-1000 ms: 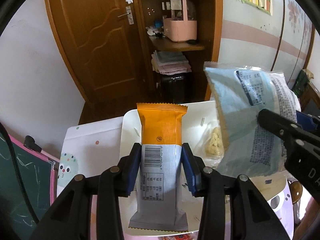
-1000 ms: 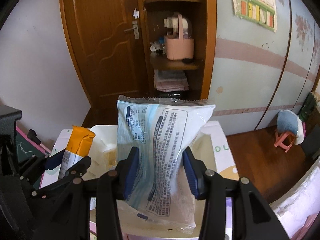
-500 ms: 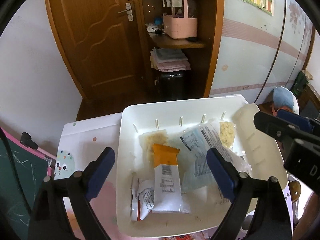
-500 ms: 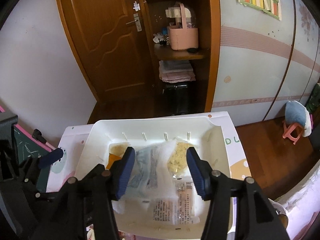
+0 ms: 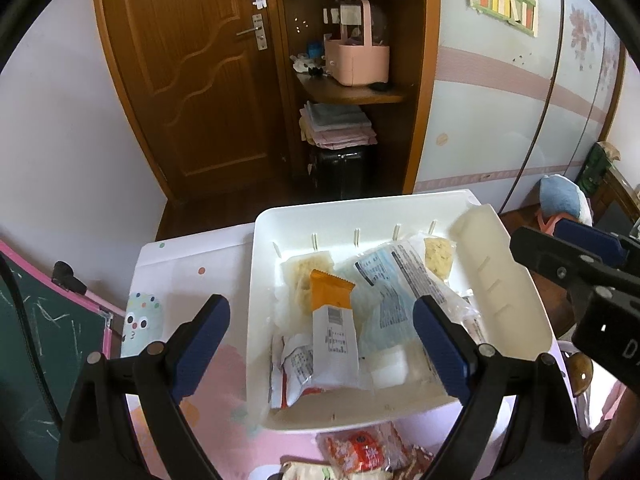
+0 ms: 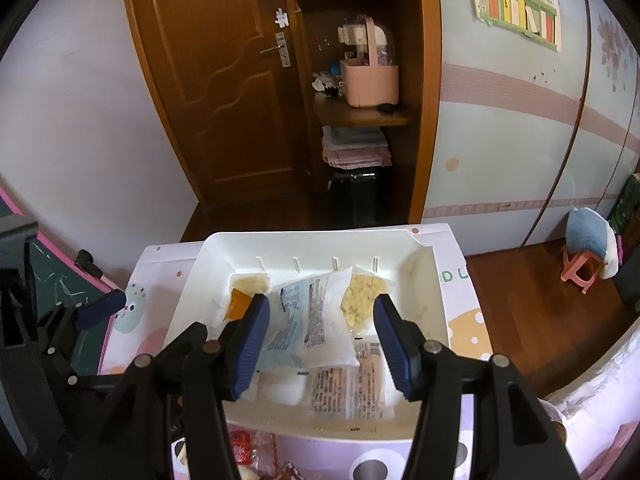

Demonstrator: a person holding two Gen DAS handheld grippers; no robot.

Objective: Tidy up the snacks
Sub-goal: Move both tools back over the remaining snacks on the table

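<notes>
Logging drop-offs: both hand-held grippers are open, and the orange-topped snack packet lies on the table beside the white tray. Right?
Not quite. Both the left hand-held gripper and the right hand-held gripper are open, but the orange-topped snack packet lies inside the white tray, on other packets, not beside it. The left wrist view shows this.

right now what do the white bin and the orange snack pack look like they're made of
The bin looks like moulded plastic with a smooth, slightly glossy white finish: thin rounded walls, raised ribs inside. The orange pack seems to be printed plastic film or foil laminate, probably matte: crimped zigzag top edge, barcode panel, soft creases. Which film it is cannot be told.
</notes>
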